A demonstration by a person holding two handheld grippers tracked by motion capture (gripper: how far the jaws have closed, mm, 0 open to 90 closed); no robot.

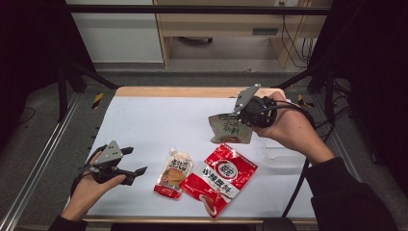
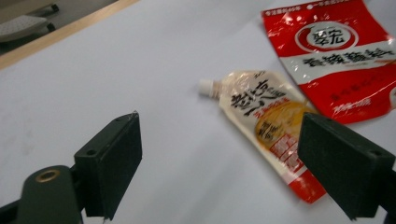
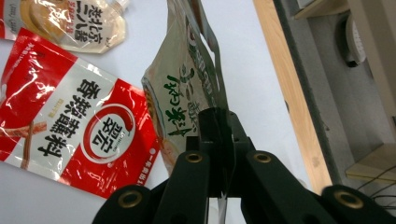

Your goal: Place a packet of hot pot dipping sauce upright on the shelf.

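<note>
Over by the table's (image 1: 144,115) left edge, near its front corner, the left gripper (image 1: 137,161) sits low above the white sheet with its jaws spread wide and nothing between them, aimed at the cream spout pouch (image 1: 174,173) lying flat just beside it toward the front edge. In the left gripper view that spout pouch (image 2: 266,116) lies between the wide jaws' line of sight, its small white cap (image 2: 205,87) pointing away. It looks soft, glossy and slippery, a filled sachet that will sag, so I'd say the firm neck below the cap or a sealed edge is the place to pinch. Touching it on the right, near the middle of the front edge, lies the red seasoning bag (image 1: 221,177), flat and crinkly, likely light, with powder or paste hidden inside; the top seam looks the safest hold. Further right, toward the far right corner, the right gripper (image 1: 240,115) is clamped tight on the top edge of the greenish foil packet (image 1: 230,129), lifted clear of the table and hanging limp. In the right gripper view the greenish foil packet (image 3: 187,88) dangles thin from the closed jaws: a seam grip, light but apt to swing and slide.
</note>
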